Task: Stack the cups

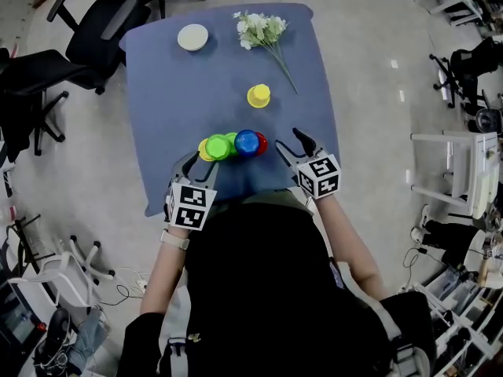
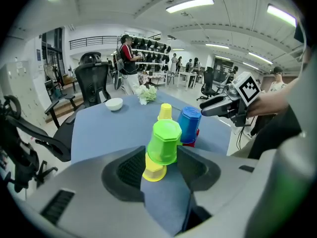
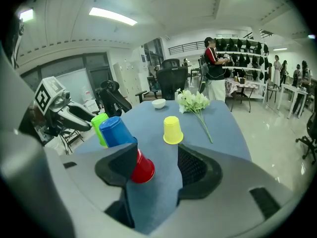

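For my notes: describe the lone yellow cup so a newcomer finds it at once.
Start at the blue table. Near its middle, just beside the stem end of the white flowers, a yellow cup stands upside down by itself. The other yellow cup sits in the cluster at the near edge, right beside a green cup.

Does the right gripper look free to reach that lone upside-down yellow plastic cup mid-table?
Probably yes. The right gripper has open fingers, and only bare blue cloth lies between it and the yellow plastic cup; the red plastic cup sits off to one side.
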`<state>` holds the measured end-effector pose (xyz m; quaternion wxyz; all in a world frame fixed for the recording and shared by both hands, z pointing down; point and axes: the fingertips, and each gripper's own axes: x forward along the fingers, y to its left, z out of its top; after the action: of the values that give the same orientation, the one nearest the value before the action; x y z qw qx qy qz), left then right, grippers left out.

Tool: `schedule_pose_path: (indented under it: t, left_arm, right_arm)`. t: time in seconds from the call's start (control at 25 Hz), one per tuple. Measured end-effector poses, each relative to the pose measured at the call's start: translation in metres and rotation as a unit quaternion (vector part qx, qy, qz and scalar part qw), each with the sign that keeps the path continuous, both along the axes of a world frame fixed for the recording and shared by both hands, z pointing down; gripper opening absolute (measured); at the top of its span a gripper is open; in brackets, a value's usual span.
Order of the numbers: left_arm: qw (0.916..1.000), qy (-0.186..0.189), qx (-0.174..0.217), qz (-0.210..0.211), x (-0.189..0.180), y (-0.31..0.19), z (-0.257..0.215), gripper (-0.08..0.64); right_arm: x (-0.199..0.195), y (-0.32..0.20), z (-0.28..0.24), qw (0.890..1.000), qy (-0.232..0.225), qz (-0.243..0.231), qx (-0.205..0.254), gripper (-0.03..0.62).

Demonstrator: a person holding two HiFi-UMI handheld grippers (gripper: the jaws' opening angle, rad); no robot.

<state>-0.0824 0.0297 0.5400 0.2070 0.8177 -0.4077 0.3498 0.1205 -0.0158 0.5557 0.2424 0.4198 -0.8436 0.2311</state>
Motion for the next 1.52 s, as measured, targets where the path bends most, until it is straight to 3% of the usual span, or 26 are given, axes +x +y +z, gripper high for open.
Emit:
schedule_pose_path:
  t: [0.36, 0.84, 1.2, 1.52]
  left_arm:
    - [0.9957, -0.006, -0.005, -0.092, -0.026, 0.012, 0.005, 0.198]
    - [0.9798, -0.014, -0.044, -0.194, -0.061, 0.042, 0.021, 0.196]
    - [0.9716, -0.018, -0.060, -0.228, -0.068, 0.063, 0.028, 0.196]
    - [0.9719, -0.018, -0.055, -0.228, -0.071, 0.065, 0.028, 0.196]
  right_arm:
    - [-0.013, -0.063, 0.019, 0.999, 0.009, -0.031, 0.004, 0.267]
    - [-0.043, -0.115, 0.058, 0.997, 0.035, -0.066, -0.010, 0.267]
    - [-0.054, -0.135, 0.075, 0.996, 0.057, -0.068, -0.008, 0.253]
    - [-0.056, -0.131, 0.065, 0.996, 0.055, -0.074, 0.005, 0.232]
